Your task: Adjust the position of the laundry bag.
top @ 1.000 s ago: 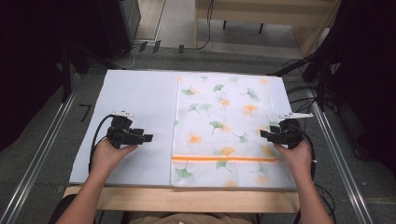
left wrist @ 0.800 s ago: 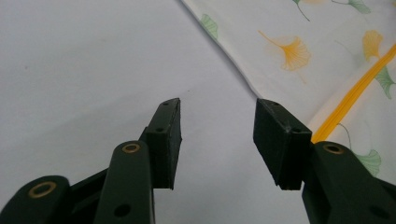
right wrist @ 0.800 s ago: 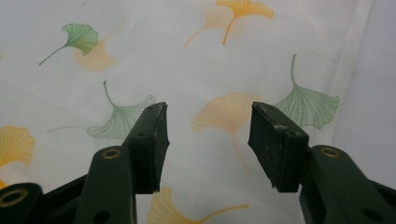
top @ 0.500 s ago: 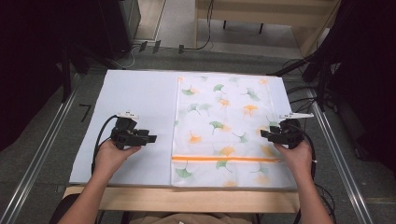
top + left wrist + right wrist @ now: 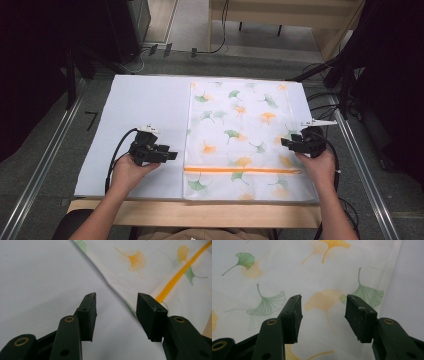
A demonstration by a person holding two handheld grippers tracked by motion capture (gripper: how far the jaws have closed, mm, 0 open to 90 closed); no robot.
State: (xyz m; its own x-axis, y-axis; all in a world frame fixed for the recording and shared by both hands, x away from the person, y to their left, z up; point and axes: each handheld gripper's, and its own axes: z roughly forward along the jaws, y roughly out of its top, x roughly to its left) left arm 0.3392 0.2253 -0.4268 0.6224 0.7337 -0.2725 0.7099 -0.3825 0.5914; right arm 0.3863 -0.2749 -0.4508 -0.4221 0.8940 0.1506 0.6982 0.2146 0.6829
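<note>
Closing in on the ginkgo-print cloth (image 5: 240, 135) lying long axis near-to-far on the table's (image 5: 135, 100) right half: left gripper (image 5: 172, 155), jaws apart and just narrowing on nothing, sits left of its edge; right gripper (image 5: 284, 142), apart, overhangs the right edge.

- high view is evenly lit from above; the white table sheet (image 5: 140, 105) is bright, nearly washed out, while the room's edges sink into black
- shadows under the hands are soft and faint
- a bit soft and grainy overall
- both gripper views: cloth (image 5: 287, 270) looks pale and hazy, the close black jaws slightly blurred, no harsh glare
</note>
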